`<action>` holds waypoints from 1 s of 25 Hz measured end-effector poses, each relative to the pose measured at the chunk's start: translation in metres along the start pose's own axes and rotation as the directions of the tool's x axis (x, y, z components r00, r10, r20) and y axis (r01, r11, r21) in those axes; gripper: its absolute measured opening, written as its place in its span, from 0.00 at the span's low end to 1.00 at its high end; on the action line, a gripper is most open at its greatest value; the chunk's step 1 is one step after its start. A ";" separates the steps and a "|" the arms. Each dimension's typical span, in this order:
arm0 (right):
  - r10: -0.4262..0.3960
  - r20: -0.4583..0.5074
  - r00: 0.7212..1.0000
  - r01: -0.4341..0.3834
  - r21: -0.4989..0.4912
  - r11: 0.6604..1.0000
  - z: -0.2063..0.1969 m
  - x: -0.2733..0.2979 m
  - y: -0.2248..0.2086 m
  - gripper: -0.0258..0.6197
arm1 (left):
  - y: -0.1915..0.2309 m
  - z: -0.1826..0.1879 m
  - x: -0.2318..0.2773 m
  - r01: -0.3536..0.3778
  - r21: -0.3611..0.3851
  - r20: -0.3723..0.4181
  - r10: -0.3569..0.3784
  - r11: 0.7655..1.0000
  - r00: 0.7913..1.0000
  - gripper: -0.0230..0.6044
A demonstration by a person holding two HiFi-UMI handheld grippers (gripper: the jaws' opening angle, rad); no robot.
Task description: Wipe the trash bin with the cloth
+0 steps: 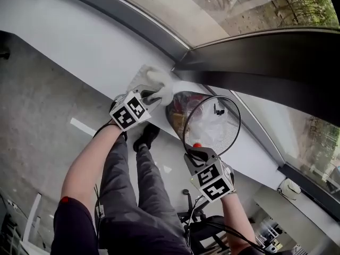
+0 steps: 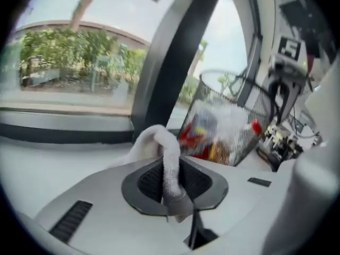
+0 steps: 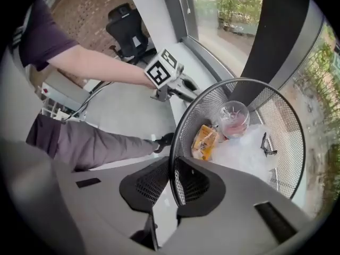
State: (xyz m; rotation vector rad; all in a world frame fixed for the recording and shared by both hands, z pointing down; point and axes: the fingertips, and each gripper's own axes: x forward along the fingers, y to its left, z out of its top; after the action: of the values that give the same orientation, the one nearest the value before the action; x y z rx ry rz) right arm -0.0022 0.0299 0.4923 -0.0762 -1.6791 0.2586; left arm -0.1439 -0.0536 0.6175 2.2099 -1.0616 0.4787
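Note:
A black wire-mesh trash bin (image 1: 212, 122) stands on the white window ledge, with wrappers, a clear cup and plastic inside. My left gripper (image 1: 151, 97) is shut on a white cloth (image 1: 159, 86) that lies on the ledge left of the bin. In the left gripper view the cloth (image 2: 169, 166) runs pinched between the jaws, with the bin (image 2: 228, 124) ahead at right. My right gripper (image 1: 197, 152) is shut on the bin's near rim. In the right gripper view the black rim (image 3: 172, 166) passes between the jaws, one pad inside the mesh and one outside.
The white ledge (image 1: 79, 41) runs along a window with a dark frame post (image 1: 255, 57) right behind the bin. Below the ledge are the person's legs (image 1: 133, 195), grey floor, and an office chair (image 3: 127, 28). Desk clutter (image 2: 279, 139) sits beyond the bin.

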 end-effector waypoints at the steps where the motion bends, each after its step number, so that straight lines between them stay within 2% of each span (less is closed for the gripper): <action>1: 0.016 0.005 1.000 -0.016 0.001 1.000 0.002 0.001 0.004 0.12 | -0.007 0.022 -0.011 -0.004 -0.025 0.093 0.007 1.000 0.996 0.13; 3: 0.028 0.017 0.999 -0.028 -0.002 1.000 0.007 0.002 0.009 0.12 | -0.020 0.056 -0.029 0.002 -0.023 0.203 0.003 1.000 0.979 0.13; 6: 0.047 0.055 0.997 -0.047 -0.008 0.999 0.013 0.003 0.008 0.13 | -0.041 0.089 -0.039 0.034 0.029 0.286 -0.041 0.999 0.957 0.13; 9: 0.069 0.110 0.992 -0.064 -0.048 0.997 0.016 -0.002 0.010 0.13 | -0.059 0.096 -0.032 0.061 0.086 0.277 -0.083 0.994 0.957 0.13; 11: 0.094 0.162 0.982 -0.084 -0.068 0.994 0.019 -0.016 0.015 0.13 | -0.067 0.092 -0.033 0.079 0.083 0.267 -0.098 0.993 0.959 0.13; 12: 0.099 0.186 0.978 -0.086 -0.075 0.993 0.019 -0.025 0.015 0.15 | -0.071 0.089 -0.035 0.084 0.075 0.266 -0.101 0.994 0.959 0.13; 14: 0.080 0.201 0.976 -0.058 -0.117 0.991 0.010 -0.040 0.009 0.27 | -0.078 0.083 -0.039 0.091 0.076 0.256 -0.107 0.993 0.961 0.13; 17: 0.013 0.110 0.994 0.013 -0.234 0.972 -0.020 -0.048 -0.005 0.33 | -0.090 0.076 -0.049 0.123 0.082 0.246 -0.140 0.989 0.959 0.13; 19: 0.011 0.044 0.999 0.002 -0.280 0.960 -0.036 -0.044 -0.010 0.37 | -0.101 0.073 -0.058 0.146 0.062 0.254 -0.157 0.987 0.954 0.13; 22: 0.031 -0.045 0.999 -0.045 -0.338 0.940 -0.052 -0.030 -0.012 0.37 | -0.121 0.068 -0.066 0.169 0.052 0.262 -0.177 0.984 0.949 0.13; 25: 0.036 -0.050 0.998 -0.051 -0.341 0.939 -0.051 -0.022 -0.012 0.37 | -0.145 0.062 -0.064 0.206 0.048 0.262 -0.211 0.977 0.942 0.13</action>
State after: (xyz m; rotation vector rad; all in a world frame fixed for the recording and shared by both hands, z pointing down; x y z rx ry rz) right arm 0.0517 0.0206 0.4784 -0.3779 -1.6661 -0.0060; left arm -0.0654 0.0088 0.4805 2.4199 -0.9412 0.1000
